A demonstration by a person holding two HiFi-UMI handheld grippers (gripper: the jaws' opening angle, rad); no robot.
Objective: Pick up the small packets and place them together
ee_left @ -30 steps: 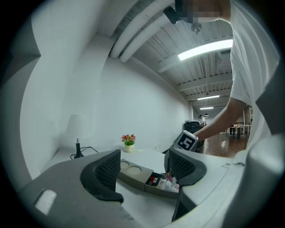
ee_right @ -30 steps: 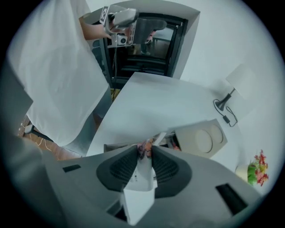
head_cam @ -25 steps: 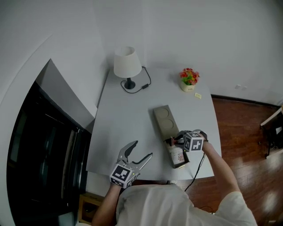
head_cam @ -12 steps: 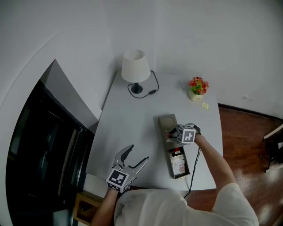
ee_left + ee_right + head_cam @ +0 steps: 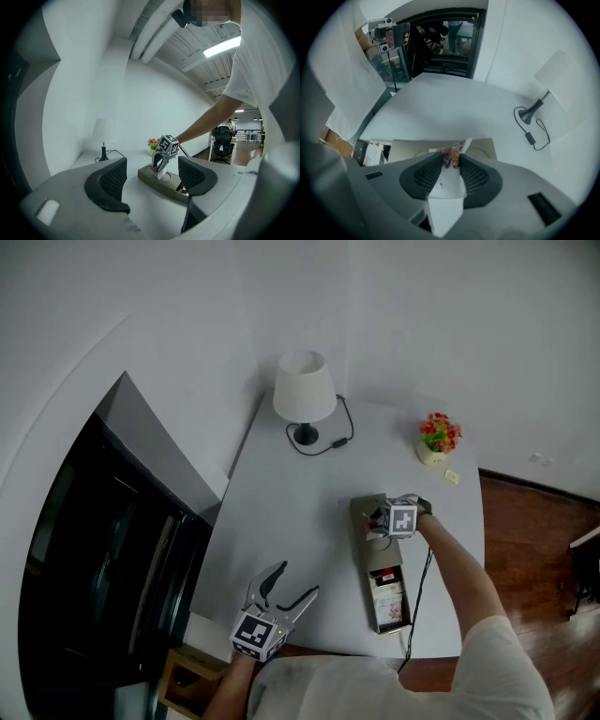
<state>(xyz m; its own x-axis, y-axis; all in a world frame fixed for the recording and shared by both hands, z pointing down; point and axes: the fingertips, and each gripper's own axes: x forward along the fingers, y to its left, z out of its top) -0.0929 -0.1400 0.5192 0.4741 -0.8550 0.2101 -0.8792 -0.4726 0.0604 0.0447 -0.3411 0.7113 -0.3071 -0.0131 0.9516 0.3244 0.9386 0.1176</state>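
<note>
Right claw (image 5: 375, 521) points steeply down over the far half of the long tray (image 5: 362, 506), which lies on the right side of the table (image 5: 281, 512). It pinches a small packet (image 5: 446, 197), white with a colourful printed end. The pads sit on the printed end, and the white body runs back between the jaws toward the camera. The jaws have just been easing open a little, with the packet between them and not dropped. In the left gripper view the packet hangs under the claw, with its low end right at the tray's top face. Can't tell if it touches.

The tray is olive-grey, with round recesses in the far half. The near half is an open compartment holding more packets (image 5: 391, 599), printed side up, well apart from the held one.

Left claw (image 5: 299, 578) is at the near edge of the table, left of the tray, pointing roughly level toward the far right. Its jaws are spread wide with nothing between the pads.

A lamp (image 5: 304, 390) with a white shade stands far left of the tray, its cord looped beside the base. A flower pot (image 5: 437, 439) with red and yellow blooms stands at the far right corner. A small pale item (image 5: 452, 476) lies just near of the pot.
</note>
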